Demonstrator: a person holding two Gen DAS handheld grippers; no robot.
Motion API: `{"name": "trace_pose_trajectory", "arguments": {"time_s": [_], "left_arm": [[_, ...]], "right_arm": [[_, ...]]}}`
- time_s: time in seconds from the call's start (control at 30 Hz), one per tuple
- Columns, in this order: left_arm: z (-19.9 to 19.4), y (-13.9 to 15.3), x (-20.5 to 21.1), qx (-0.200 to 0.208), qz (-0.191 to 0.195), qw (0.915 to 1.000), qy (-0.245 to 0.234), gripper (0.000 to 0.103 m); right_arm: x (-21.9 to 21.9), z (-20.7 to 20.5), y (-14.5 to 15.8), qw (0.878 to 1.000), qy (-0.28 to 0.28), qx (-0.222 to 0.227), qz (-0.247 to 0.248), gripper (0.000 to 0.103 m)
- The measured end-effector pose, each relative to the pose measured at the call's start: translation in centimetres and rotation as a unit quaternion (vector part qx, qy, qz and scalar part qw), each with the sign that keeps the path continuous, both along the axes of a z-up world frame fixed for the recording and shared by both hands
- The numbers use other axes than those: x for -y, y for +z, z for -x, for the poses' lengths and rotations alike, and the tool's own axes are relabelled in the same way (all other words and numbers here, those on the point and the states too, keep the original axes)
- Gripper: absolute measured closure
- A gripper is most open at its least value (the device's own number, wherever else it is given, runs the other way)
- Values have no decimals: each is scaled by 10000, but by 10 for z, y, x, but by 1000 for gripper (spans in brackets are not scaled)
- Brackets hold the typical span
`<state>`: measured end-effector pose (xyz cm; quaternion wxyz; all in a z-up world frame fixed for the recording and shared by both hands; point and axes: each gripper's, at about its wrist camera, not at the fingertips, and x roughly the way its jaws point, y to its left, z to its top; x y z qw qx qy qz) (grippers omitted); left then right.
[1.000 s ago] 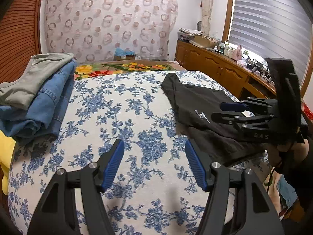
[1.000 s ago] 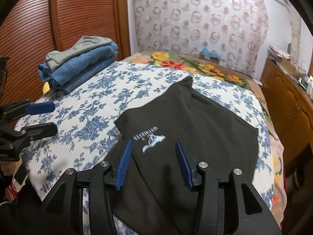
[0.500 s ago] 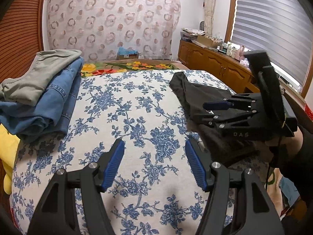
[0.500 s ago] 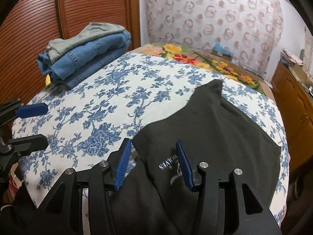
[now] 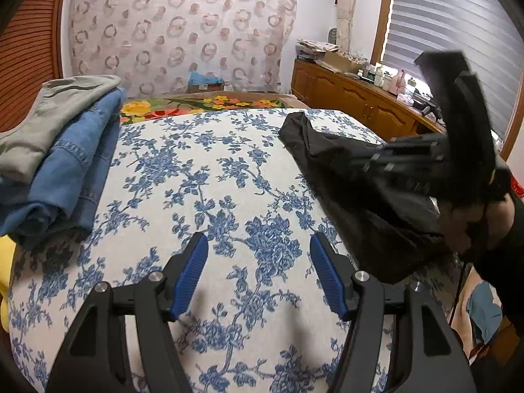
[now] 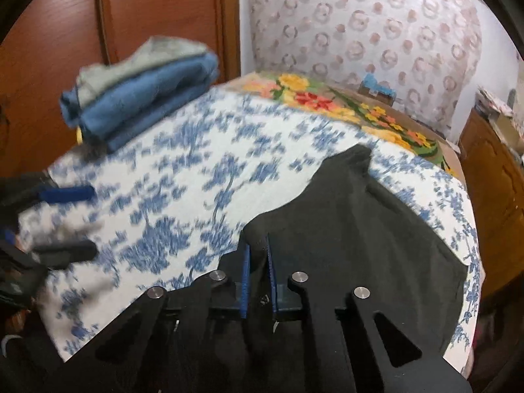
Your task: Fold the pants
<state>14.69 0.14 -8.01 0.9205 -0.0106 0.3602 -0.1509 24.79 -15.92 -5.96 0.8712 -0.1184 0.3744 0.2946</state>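
Left gripper (image 5: 258, 273): two black angular fingers with ribbed blue pads (image 5: 191, 276), silver round screws at the joints. Right gripper (image 6: 258, 273): same black build, blue pads, four silver screws behind them. Beside it, a dark sleeve (image 5: 514, 249) and possibly a thin black cable, blurred.

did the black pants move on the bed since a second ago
Yes. The black pants, pinched in the just-closed right gripper, now bunch toward the blue-flowered cover's near right edge, logo hidden.
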Motion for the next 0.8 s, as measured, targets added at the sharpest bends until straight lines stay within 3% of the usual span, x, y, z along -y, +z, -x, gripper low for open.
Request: {"name": "trace_pose_trajectory", "arguments": {"time_s": [0.27,0.53,0.8], "left_arm": [[-17,-3,23,-97,-45,9996,-269,39],[-27,-10,54,-262,-115,9976,-629,39],[-40,-20,70,-516,-185,9961,-698,39]], "right_arm": [[50,-25,21,9990,-368,97,-252,99],[109,-60,0,9951,-953,-191,-183,99],[141,-79,-16,9905,-1334,-295,-135,98]]}}
